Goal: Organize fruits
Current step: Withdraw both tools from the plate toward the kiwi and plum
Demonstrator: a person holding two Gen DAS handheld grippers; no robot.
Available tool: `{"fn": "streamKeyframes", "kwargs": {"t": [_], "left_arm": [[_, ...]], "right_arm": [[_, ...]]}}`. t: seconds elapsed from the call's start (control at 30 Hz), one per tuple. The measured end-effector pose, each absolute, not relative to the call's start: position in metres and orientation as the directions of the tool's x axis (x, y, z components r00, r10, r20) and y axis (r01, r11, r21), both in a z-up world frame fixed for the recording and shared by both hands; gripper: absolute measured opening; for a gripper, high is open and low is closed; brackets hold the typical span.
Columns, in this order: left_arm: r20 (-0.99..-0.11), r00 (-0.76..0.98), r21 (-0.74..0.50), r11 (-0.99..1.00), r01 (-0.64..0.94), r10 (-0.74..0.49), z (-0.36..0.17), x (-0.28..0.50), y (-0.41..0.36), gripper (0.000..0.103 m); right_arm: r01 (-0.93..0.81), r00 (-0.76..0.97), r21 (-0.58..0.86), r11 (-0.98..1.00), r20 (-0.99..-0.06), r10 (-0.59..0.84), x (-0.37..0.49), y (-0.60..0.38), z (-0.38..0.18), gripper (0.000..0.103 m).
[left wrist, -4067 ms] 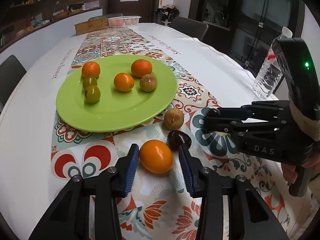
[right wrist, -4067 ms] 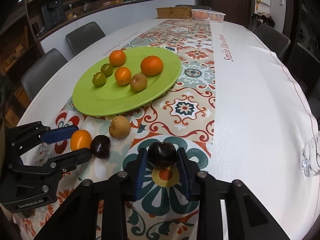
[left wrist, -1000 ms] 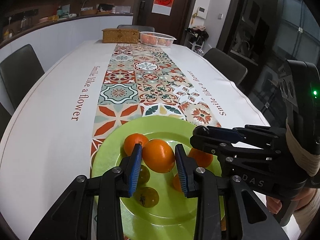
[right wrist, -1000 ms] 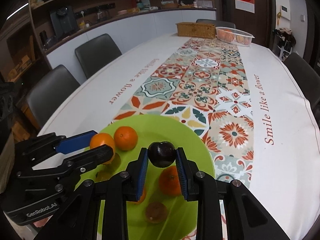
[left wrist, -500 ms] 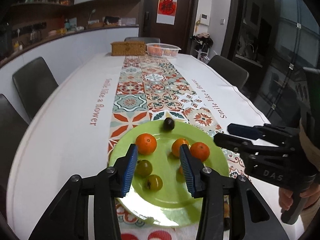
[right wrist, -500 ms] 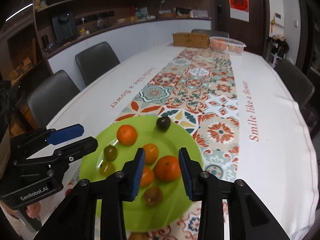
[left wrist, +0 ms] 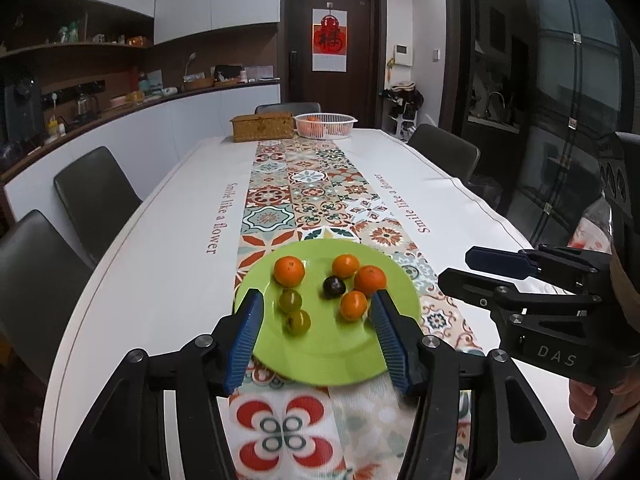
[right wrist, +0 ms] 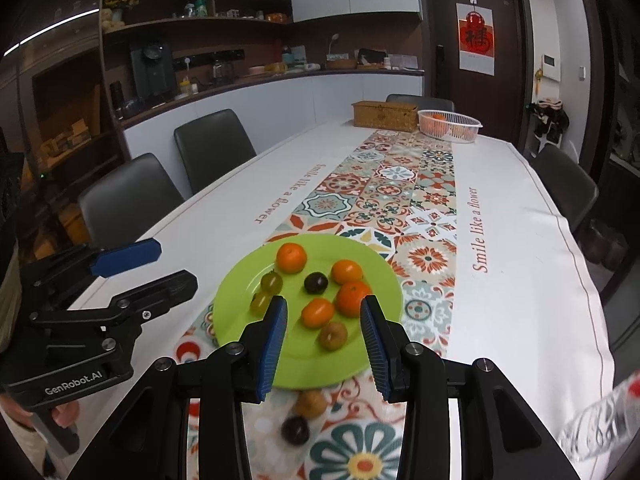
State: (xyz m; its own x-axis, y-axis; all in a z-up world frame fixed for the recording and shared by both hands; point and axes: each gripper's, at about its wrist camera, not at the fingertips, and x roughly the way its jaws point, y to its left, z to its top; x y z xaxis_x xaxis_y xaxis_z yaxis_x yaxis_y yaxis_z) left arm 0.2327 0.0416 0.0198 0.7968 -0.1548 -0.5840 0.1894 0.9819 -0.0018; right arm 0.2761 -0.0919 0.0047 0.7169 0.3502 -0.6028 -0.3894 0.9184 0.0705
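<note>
Long surface (right wrist: 532,280) under white cloth (right wrist: 224,216), patterned runner (right wrist: 400,196) down the middle. Green plate (right wrist: 240,300) on the runner, near end. Brown fruit (right wrist: 311,403) and dark fruit (right wrist: 295,430) nearer still. Wicker box (right wrist: 385,116) and white basket (right wrist: 450,125) at far end.

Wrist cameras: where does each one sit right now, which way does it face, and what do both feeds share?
Left wrist: on the left claw, looking down the table over the green plate; its own open fingers frame the fruit, and the right claw enters from the right.
Right wrist: on the right claw, same heading, set further right; the left claw shows at left, and two fruits lie off the plate.
Shared: the plate, the dark plum, the white basket.
</note>
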Motion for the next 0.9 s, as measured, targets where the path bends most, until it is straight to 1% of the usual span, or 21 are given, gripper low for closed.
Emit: {"fn": "streamKeyframes", "kwargs": {"t": [0.1, 0.23, 0.47, 0.57, 0.9], "left_arm": [[-0.585, 0.798, 0.012, 0.982, 0.187, -0.145, 0.017, 0.218, 0.040, 0.059], [-0.599, 0.788, 0.011, 0.983, 0.185, -0.142, 0.009, 0.206, 0.040, 0.059], [-0.644, 0.753, 0.012, 0.982, 0.187, -0.136, -0.017, 0.192, 0.040, 0.060], [-0.661, 0.740, 0.023, 0.982, 0.185, -0.125, -0.027, 0.189, 0.039, 0.061], [-0.717, 0.686, 0.000, 0.983, 0.183, -0.128, -0.058, 0.195, 0.039, 0.061]], "right_arm": [[-0.386, 0.714, 0.073, 0.919, -0.607, 0.348, 0.262, -0.094, 0.002, 0.039], [-0.382, 0.698, 0.085, 0.920, -0.627, 0.348, 0.250, -0.096, -0.007, 0.039], [-0.378, 0.639, 0.103, 0.920, -0.690, 0.340, 0.236, -0.093, -0.038, 0.039], [-0.381, 0.613, 0.109, 0.918, -0.714, 0.339, 0.234, -0.092, -0.050, 0.039], [-0.369, 0.513, 0.149, 0.917, -0.790, 0.335, 0.248, -0.084, -0.089, 0.039]]}}
